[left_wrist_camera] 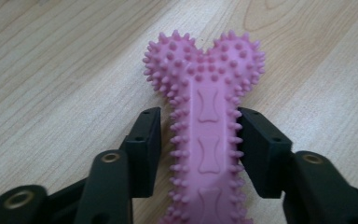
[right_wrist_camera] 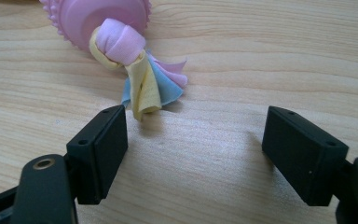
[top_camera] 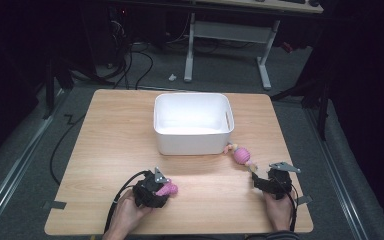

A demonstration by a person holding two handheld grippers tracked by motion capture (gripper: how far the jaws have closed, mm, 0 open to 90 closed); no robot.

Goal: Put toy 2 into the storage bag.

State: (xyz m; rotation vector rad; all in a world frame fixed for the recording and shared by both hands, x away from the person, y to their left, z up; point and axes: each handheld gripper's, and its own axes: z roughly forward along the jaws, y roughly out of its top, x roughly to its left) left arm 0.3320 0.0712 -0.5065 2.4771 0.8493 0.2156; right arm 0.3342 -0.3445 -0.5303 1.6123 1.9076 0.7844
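In the high view, the left gripper [top_camera: 161, 189] is sitting at the lower left of the wooden desk [top_camera: 110, 150], held in a hand [top_camera: 126, 216] coming in from the bottom edge; a pink bone toy [top_camera: 168, 189] is poking out to its right. The right gripper [top_camera: 271, 181] is resting at the lower right in the other hand [top_camera: 278, 212]; a pink ball toy [top_camera: 241, 155] with a knotted cloth tail is lying just up and left of it, near the lower right corner of the white bin [top_camera: 192, 122], which is standing at the middle of the frame.

In the left gripper view, the bone toy [left_wrist_camera: 208, 135] is lying flat on the desk and running up the middle of the frame, its spiky head toward the top; the fingers [left_wrist_camera: 143, 149] are clamping its shaft from both sides, the pads pressing into the spikes.

In the right gripper view, the fingers [right_wrist_camera: 103, 149] are standing wide apart with bare desk between them; the ball toy [right_wrist_camera: 100, 18] is sitting at the upper left, and its cloth tail [right_wrist_camera: 149, 81] is hanging just above the left finger, whether touching it I cannot tell.
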